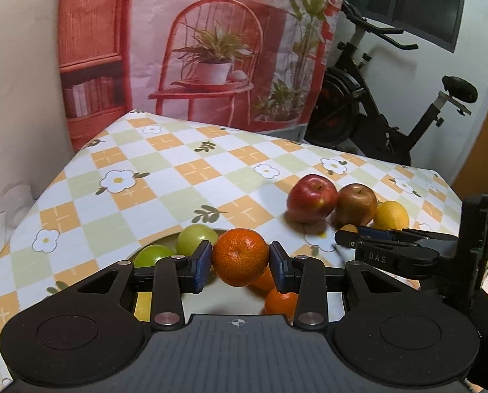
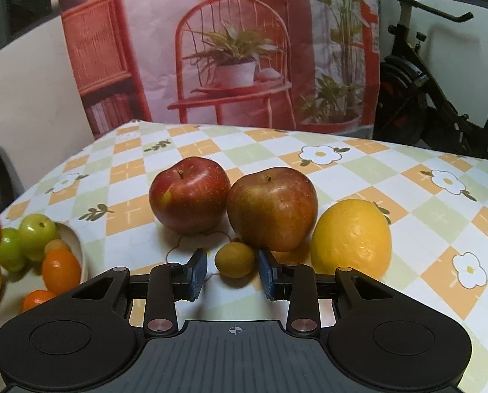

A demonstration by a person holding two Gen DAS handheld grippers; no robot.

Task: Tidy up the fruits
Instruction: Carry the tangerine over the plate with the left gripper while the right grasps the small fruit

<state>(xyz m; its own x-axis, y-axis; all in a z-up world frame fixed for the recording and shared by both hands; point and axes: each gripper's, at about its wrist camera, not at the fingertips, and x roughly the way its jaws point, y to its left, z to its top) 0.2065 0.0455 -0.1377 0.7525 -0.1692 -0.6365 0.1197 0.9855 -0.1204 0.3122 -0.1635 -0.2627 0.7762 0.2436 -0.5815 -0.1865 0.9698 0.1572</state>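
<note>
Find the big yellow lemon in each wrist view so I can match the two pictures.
Left wrist view: lemon at right, behind the right gripper, beside the darker apple.
Right wrist view: lemon right of centre, on the tablecloth, beside the same apple.
Shared landmark: the two red apples standing side by side.

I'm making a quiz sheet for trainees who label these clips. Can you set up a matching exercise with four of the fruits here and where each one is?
Things:
1. large orange
2. lemon
3. small yellow-green fruit
4. green fruits

Places:
A. on the plate
B. on the tablecloth, right of the two red apples
C. clamped in the left gripper
D. between the right gripper fingers, not gripped

Pairs: 1-C, 2-B, 3-D, 4-A
</note>
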